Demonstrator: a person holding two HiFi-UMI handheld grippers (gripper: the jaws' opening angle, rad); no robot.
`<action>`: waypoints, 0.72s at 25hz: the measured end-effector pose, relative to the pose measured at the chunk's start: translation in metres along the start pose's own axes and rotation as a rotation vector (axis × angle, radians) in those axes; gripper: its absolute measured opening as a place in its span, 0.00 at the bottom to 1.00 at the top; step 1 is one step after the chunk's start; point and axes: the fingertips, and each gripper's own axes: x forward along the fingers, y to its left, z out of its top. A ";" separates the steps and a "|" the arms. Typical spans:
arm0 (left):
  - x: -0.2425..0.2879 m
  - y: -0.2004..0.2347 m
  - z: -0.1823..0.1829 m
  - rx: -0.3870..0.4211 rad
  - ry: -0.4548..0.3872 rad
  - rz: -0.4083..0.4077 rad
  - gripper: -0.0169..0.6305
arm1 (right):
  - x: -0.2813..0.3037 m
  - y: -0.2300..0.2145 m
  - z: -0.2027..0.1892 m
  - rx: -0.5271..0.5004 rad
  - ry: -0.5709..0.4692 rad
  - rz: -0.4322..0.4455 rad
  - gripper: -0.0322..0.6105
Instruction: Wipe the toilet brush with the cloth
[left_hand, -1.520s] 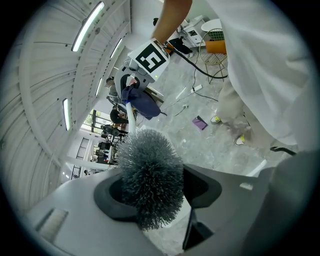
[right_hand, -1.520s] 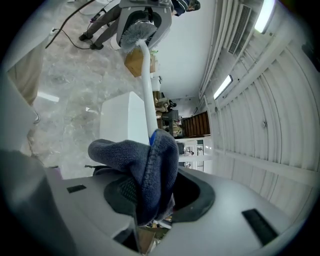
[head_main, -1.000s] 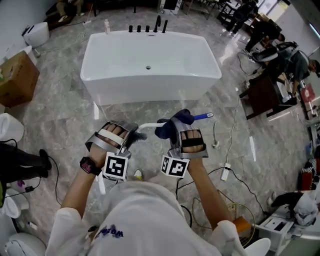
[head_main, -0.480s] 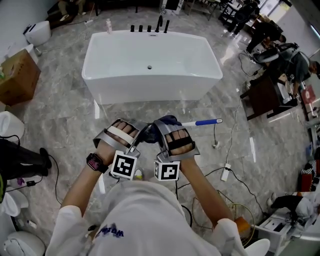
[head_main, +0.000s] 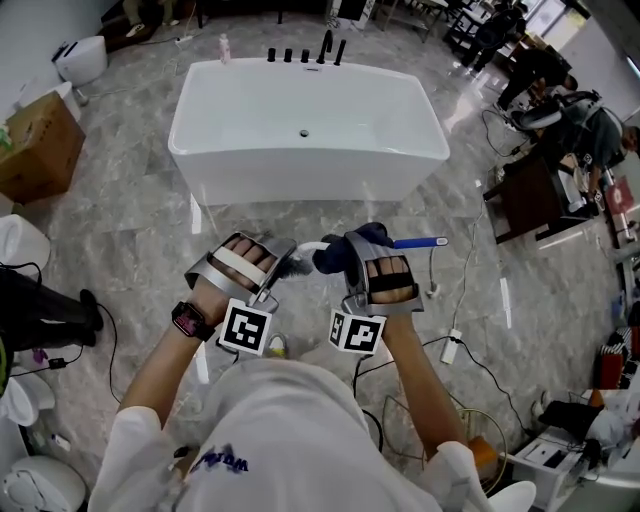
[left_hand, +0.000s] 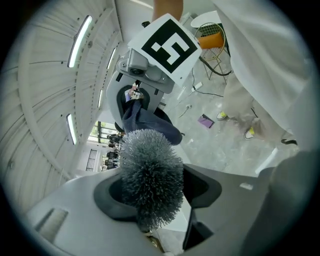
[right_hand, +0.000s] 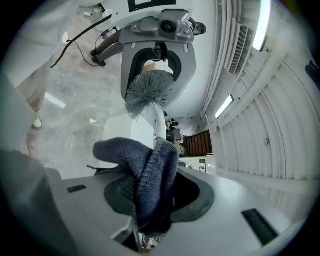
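Above the marble floor (head_main: 130, 230), we clamp the toilet brush (left_hand: 150, 160) by its head in the left gripper (left_hand: 152, 192) jaws so the right gripper (right_hand: 155, 192) jaws, pinching the cloth (right_hand: 145, 165), can wipe its handle (right_hand: 159, 122).

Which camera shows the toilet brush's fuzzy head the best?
The left gripper view: the brush head fills the middle, close up. The right gripper view shows it smaller, above the cloth. The head view barely shows it.

A white freestanding bathtub (head_main: 305, 120) stands on a grey marble-patterned floor (head_main: 130, 235), black taps (head_main: 322, 50) at its far rim. A cardboard box (head_main: 35, 145) sits left, a dark desk (head_main: 525, 195) right, beneath 2 ceiling strip lights (left_hand: 80, 40).
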 end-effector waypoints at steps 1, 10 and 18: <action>0.000 0.001 0.000 0.005 0.000 0.004 0.40 | 0.000 0.000 0.002 -0.001 -0.007 0.006 0.25; 0.002 0.014 0.031 -0.031 -0.066 -0.056 0.41 | -0.009 -0.004 0.051 -0.012 -0.176 0.008 0.26; -0.008 0.003 0.034 -0.055 -0.095 -0.140 0.41 | -0.015 -0.003 0.046 -0.008 -0.205 -0.034 0.22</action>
